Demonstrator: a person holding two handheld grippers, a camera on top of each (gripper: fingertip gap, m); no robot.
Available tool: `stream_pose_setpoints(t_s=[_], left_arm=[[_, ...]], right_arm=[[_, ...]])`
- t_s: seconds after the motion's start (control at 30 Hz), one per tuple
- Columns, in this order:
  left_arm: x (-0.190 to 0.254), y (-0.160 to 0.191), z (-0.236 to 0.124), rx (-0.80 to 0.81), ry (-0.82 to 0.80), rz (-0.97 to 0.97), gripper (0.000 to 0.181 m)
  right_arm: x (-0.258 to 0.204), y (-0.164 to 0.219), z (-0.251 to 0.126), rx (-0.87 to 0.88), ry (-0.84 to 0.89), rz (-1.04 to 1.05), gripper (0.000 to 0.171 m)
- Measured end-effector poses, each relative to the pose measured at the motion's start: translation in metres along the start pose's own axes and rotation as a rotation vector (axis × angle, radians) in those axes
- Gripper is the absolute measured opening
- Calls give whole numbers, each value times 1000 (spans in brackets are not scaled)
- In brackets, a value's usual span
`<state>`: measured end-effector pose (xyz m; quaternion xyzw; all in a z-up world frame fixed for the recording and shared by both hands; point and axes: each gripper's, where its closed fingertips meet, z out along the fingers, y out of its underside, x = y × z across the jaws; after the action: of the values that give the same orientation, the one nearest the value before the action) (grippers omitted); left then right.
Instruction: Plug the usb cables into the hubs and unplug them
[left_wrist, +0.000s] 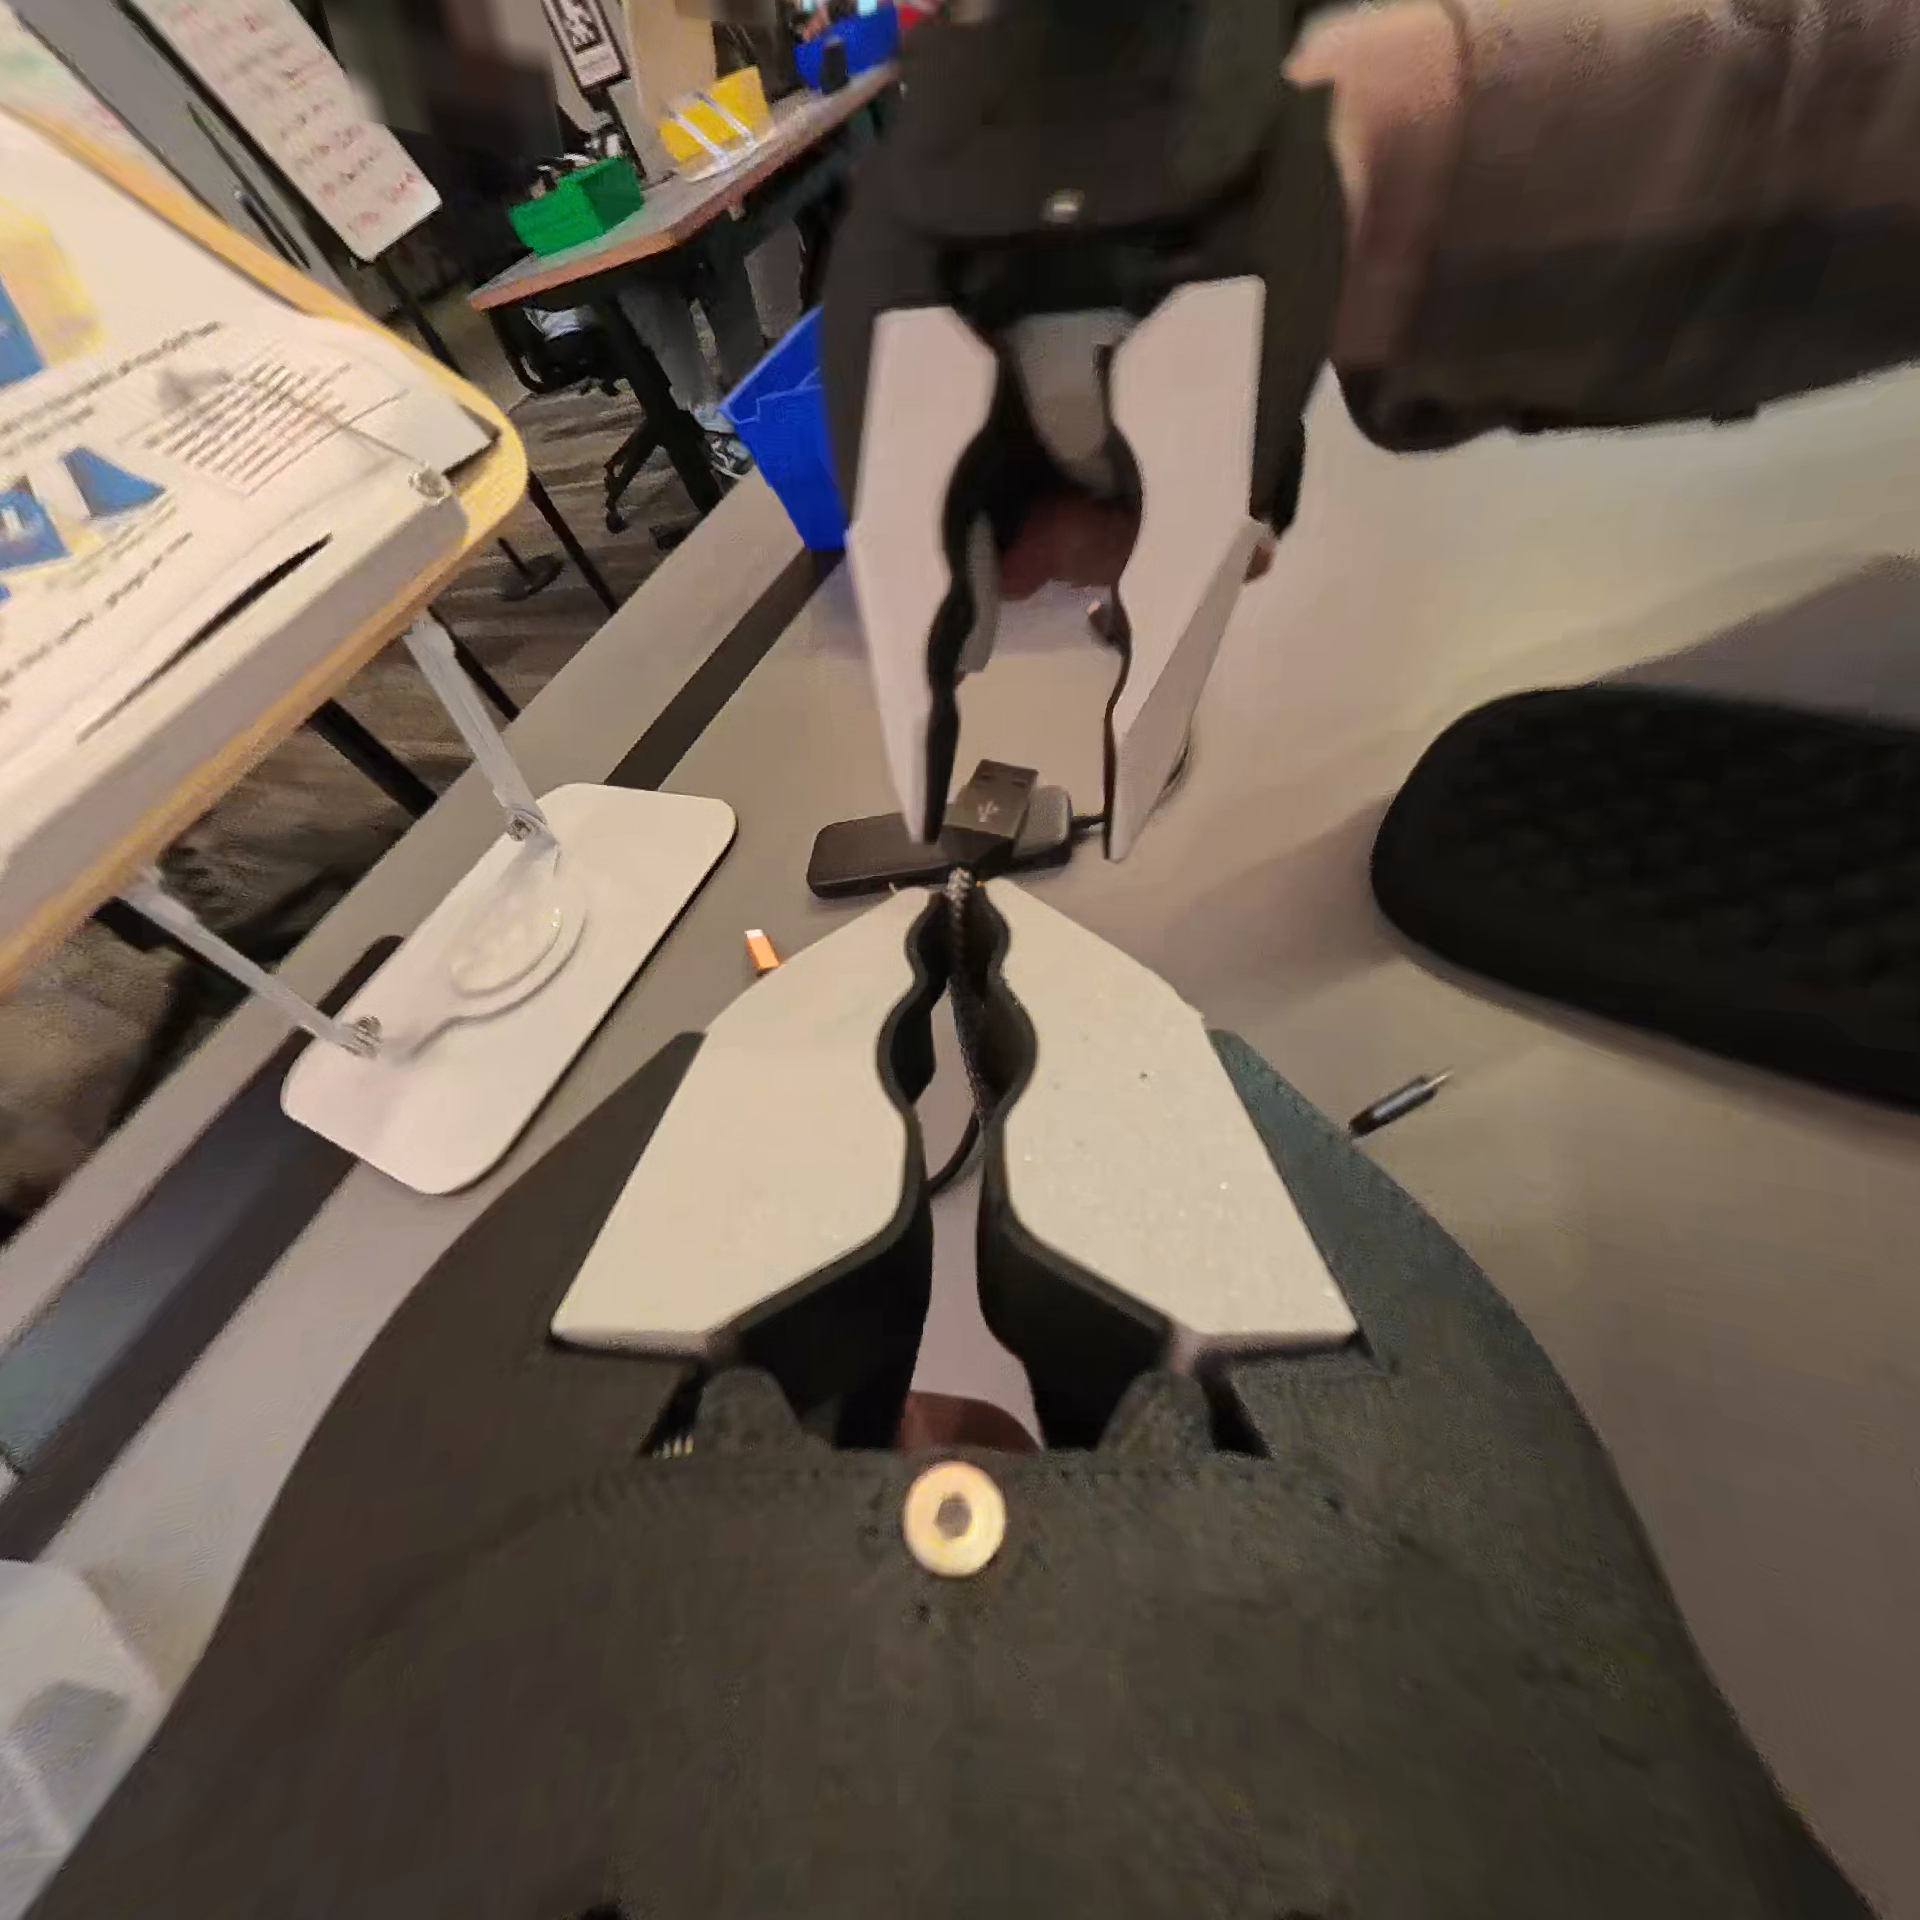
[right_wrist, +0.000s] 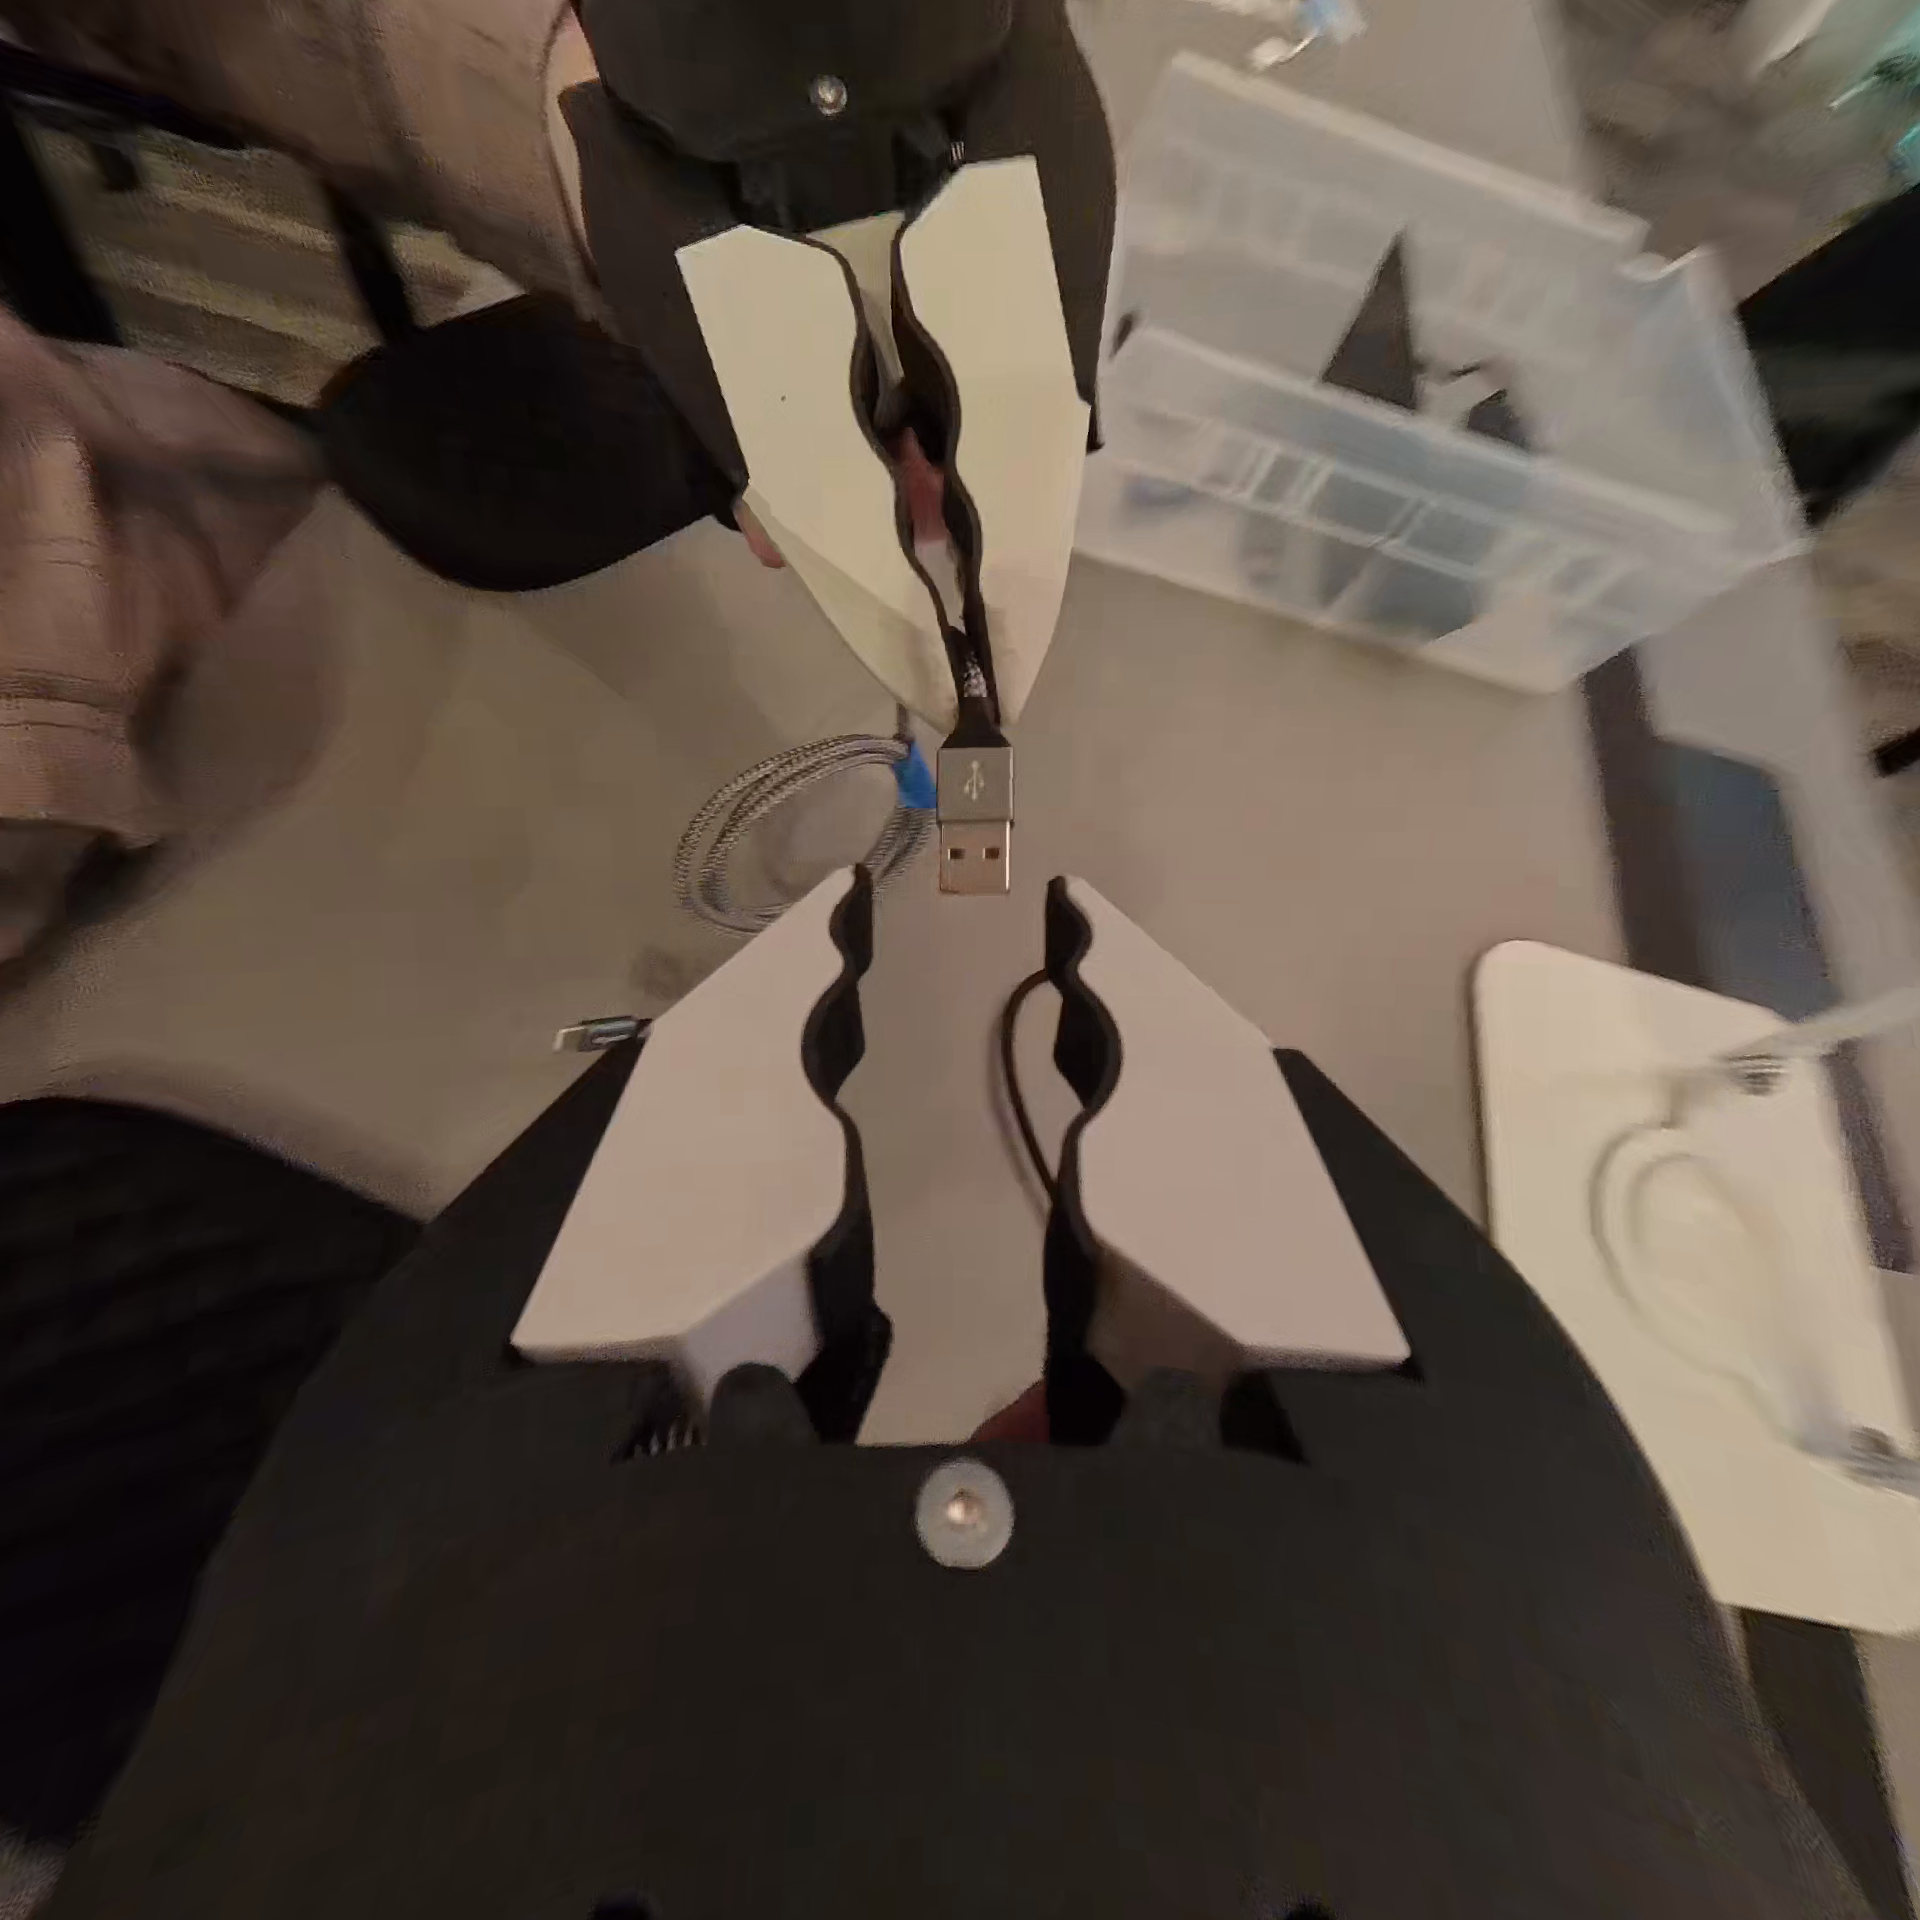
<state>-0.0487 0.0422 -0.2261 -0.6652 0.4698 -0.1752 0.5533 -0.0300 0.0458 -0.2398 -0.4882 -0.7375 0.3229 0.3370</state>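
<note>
The usb cable (right_wrist: 975, 665) is held in the air above the grey desk (right_wrist: 1299, 831), between the two claws. Its braided black cord is clamped between the fingers of the left claw (left_wrist: 964, 894), which are pressed together on it just behind the plug. The plug (right_wrist: 975, 821) has a grey housing and a bare metal end, and it points toward the right claw (right_wrist: 954, 894). The right claw stands with its fingers apart and grips nothing; the metal end of the plug lies just before the gap between its tips, not touching them as far as I can see.

In the left wrist view, a flat black hub (left_wrist: 935, 857) lies on the desk under the plug and beneath the tips of the right claw. A thin black cord leaves the hub at its far end.

Near the plug, in the right wrist view, a coiled grey braided cable (right_wrist: 748, 831) with a blue tie rests on the desk. A small orange piece (left_wrist: 762, 950) lies just beside the hub. A white stand base (left_wrist: 499, 987) sits on the desk to one side, carrying a tilted board with printed sheets (left_wrist: 208, 499). A clear plastic organizer box (right_wrist: 1434, 447) stands farther away, and a black padded chair part (left_wrist: 1662, 883) is at the desk edge.
</note>
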Motion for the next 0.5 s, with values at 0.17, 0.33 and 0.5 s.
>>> stream_pose_setpoints(t_s=[0.17, 0.33, 0.5], left_arm=[[-1, -10, -7, 97, 32, -139, 3], [2, -12, -7, 106, 42, -153, 3], [3, -12, -7, 114, 61, -183, 3]], right_arm=[[5, -14, -8, 175, 151, -4, 19], [1, -27, -11, 298, 145, 24, 18], [-2, -28, -10, 287, 143, -9, 11]])
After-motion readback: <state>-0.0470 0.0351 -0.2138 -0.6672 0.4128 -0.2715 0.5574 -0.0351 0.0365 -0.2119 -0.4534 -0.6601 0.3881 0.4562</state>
